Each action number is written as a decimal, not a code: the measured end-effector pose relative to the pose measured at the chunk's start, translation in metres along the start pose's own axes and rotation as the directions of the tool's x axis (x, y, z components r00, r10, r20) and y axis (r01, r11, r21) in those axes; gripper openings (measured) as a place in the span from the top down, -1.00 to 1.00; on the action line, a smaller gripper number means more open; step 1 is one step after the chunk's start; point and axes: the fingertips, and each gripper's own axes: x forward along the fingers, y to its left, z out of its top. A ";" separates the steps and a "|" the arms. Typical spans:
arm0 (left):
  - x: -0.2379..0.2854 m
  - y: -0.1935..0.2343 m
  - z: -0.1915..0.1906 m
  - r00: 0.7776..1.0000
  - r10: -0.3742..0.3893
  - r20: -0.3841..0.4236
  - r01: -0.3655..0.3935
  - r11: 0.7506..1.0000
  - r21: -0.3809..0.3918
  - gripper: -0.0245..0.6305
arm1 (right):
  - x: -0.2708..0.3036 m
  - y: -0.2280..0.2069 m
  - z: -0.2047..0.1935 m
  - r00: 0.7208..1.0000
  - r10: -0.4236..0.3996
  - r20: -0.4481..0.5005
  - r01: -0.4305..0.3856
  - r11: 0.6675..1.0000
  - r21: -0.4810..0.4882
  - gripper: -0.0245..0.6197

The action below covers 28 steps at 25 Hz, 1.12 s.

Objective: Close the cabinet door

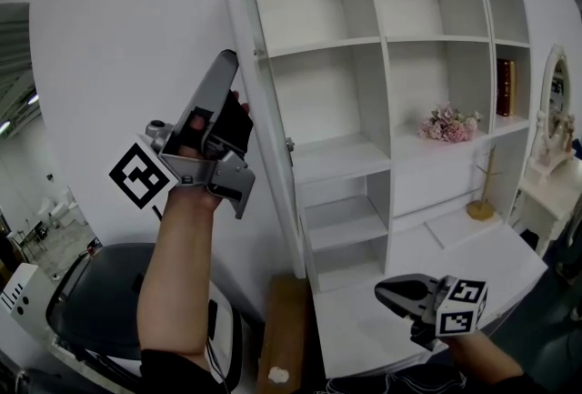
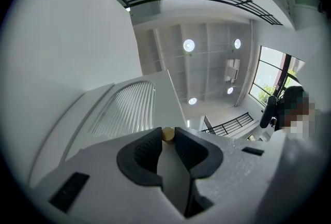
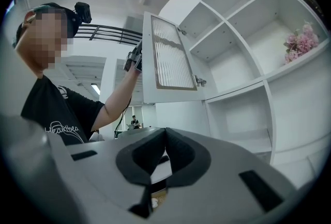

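The cabinet door (image 3: 168, 60) stands swung wide out from the cabinet (image 1: 380, 41), hinged on the cabinet's left wall. The left tool (image 1: 226, 63) is clenched on the small brass knob (image 2: 168, 134) at the door's free edge. The right tool (image 1: 389, 292) hangs low before the cabinet, pinched shut on nothing. I'd keep that pinch firm and follow the hinge's arc, easing off near the frame.

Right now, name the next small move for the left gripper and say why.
Probably swing the left gripper toward the shelves to bring the cabinet door shut. Its jaws look clamped on the small brass knob, and the door stands wide open, well clear of the shelf front.
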 end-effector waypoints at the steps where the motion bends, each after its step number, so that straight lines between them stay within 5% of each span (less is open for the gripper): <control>1: 0.006 0.003 0.000 1.000 -0.001 -0.008 0.001 1.000 0.002 0.68 | 0.001 -0.003 0.003 1.000 -0.004 0.003 0.004 1.000 0.011 0.91; 16: 0.033 0.008 -0.024 0.999 0.020 -0.042 -0.016 0.996 0.090 0.68 | -0.019 -0.049 0.006 0.995 -0.059 0.080 0.052 0.995 0.079 0.91; 28: 0.048 -0.018 -0.029 0.994 0.086 -0.071 -0.064 0.960 0.271 0.68 | -0.029 -0.052 0.007 0.995 -0.023 0.098 0.010 0.991 0.130 0.91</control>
